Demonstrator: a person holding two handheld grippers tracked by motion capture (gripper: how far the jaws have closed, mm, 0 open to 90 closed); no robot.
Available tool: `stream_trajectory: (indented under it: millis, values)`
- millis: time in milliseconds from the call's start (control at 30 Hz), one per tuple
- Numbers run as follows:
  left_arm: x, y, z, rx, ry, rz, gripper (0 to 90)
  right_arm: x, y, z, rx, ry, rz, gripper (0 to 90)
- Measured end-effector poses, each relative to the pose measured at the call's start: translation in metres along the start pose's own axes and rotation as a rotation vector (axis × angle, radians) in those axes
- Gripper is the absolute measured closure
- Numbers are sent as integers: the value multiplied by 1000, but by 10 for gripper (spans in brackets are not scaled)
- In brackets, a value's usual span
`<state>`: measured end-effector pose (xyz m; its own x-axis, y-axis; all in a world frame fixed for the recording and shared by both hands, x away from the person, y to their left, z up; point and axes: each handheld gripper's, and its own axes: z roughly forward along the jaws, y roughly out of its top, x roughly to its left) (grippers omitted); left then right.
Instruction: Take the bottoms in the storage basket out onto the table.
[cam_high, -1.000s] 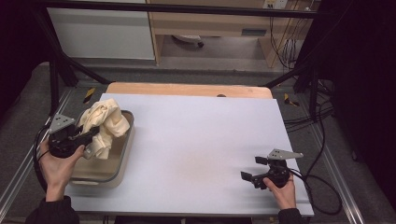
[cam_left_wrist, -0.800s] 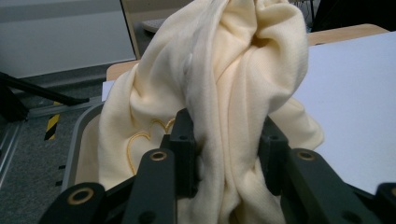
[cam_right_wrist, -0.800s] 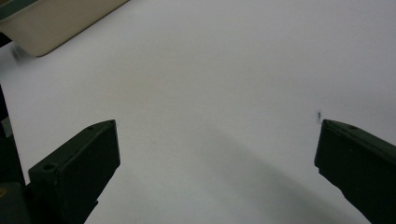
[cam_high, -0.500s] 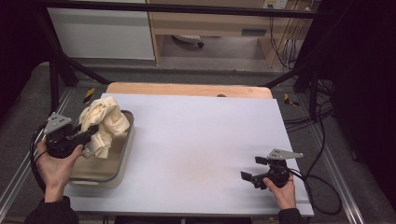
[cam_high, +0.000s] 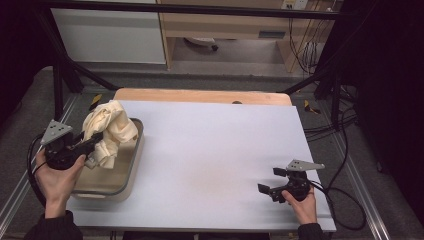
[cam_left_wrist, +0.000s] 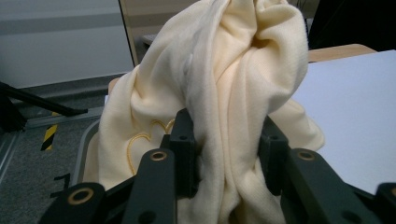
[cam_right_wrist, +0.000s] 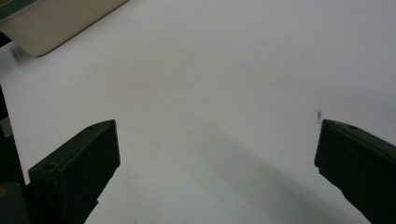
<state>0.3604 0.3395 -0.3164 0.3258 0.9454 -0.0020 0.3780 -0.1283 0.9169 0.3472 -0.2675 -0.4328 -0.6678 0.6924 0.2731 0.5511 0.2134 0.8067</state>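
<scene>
The soft yellow cloth (cam_high: 111, 131) hangs bunched up above the metal tray (cam_high: 131, 165). The left tool (cam_high: 89, 146) squeezes it tight, likely to lift it. Far from the tray, the right tool (cam_high: 271, 182) waits, jaws wide apart, above the white surface (cam_high: 215, 150).

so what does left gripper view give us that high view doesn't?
Left gripper view: an embroidered heart outline on the cream cloth, and the left gripper jaws closed around a bunched fold. High view: the right gripper, jaws apart over the white table, and both hands. Both: the cloth, the metal tray, the table.
</scene>
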Motion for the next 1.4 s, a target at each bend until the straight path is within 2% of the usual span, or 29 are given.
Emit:
stream_trajectory:
  millis: [600, 733, 1400]
  values:
    - [-5, 5, -6, -48, -7, -4, 659, 0, 0, 0, -1, 1, 0, 5]
    - [-7, 6, -7, -46, -17, -14, 659, 0, 0, 0, 0, 2, 2, 5]
    - [-16, 10, -8, -69, -43, -11, 659, 0, 0, 0, 0, 1, 2, 5]
